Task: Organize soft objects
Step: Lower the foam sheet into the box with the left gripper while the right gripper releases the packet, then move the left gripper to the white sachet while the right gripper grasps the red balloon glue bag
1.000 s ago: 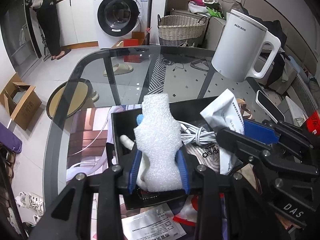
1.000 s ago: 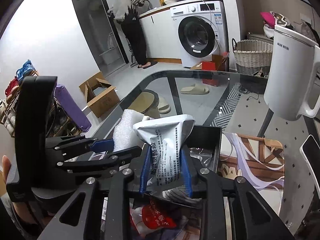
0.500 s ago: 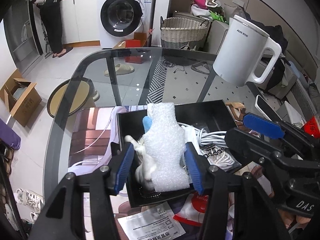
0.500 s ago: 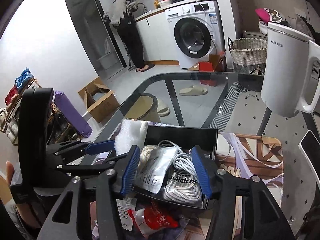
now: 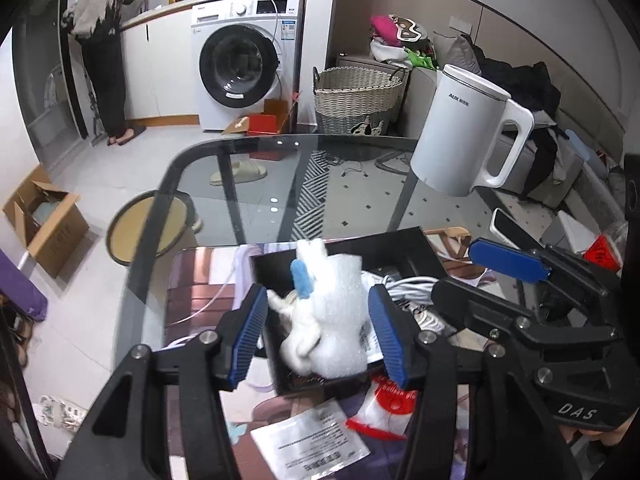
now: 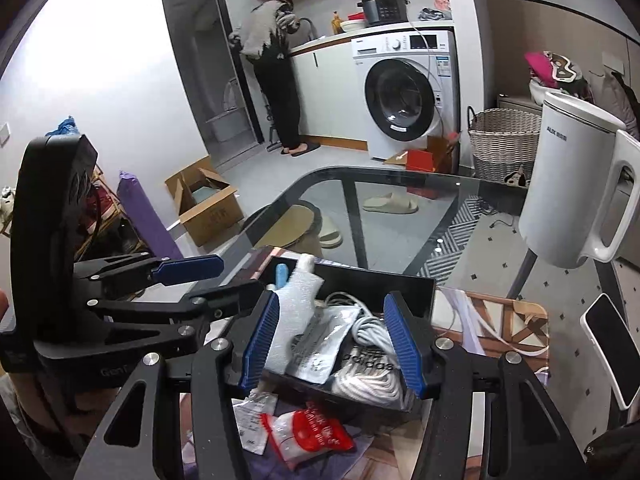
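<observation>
One black tray (image 5: 404, 246), one foam sheet (image 5: 340, 312), one cable coil (image 6: 372, 356), two printed pouches (image 5: 312, 444), one kettle (image 5: 468, 136), two tongs (image 5: 318, 336)

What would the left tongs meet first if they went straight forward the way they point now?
Most likely the white foam piece, which stands in the black tray directly between the open left tongs. Depth is unclear, but nothing else seems to lie nearer in that line.

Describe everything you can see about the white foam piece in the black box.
The foam piece is white, bubbly packing foam with an uneven, notched top. It stands roughly upright at the left end of the black box, leaning against a white cable bundle and a grey pouch. A small blue item sits beside it. The left gripper is open around it, pads apart from it.
</observation>
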The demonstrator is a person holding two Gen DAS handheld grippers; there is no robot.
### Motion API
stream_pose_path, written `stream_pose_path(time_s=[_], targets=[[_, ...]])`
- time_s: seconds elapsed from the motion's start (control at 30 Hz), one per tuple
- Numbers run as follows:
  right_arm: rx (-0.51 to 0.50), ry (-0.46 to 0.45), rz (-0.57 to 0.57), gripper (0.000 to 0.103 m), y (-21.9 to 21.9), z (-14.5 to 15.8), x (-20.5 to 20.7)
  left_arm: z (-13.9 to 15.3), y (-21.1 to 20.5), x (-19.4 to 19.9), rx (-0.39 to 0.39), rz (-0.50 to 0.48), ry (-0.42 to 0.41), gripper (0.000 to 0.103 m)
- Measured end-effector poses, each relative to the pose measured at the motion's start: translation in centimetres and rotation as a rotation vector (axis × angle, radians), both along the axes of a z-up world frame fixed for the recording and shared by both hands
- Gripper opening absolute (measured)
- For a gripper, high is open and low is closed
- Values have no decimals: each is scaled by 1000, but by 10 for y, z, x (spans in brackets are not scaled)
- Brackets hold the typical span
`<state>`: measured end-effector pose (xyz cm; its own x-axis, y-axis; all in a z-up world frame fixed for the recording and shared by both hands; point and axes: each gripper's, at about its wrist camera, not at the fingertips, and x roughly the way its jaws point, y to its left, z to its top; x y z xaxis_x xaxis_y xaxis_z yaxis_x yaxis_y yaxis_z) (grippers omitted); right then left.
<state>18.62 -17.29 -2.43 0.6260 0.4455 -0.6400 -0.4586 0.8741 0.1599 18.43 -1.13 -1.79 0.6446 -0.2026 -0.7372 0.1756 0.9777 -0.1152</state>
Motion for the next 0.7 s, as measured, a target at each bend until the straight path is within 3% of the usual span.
stream_pose_path(time_s=[0.17,0.33,0.57,0.7], targets=[[-20,58,67,60,7,-1,-12,4,-1,-25,108,-54,-57,52],[-52,166,125,60,20,-14,-23,-13,1,-39,249,-129,-30,53],[-134,223,193,60,45,-30,-34,-48,0,-44,257,-297,121,53],[-198,247,206,60,55,-47,-31,-83,-14,-47,329,-387,223,53]])
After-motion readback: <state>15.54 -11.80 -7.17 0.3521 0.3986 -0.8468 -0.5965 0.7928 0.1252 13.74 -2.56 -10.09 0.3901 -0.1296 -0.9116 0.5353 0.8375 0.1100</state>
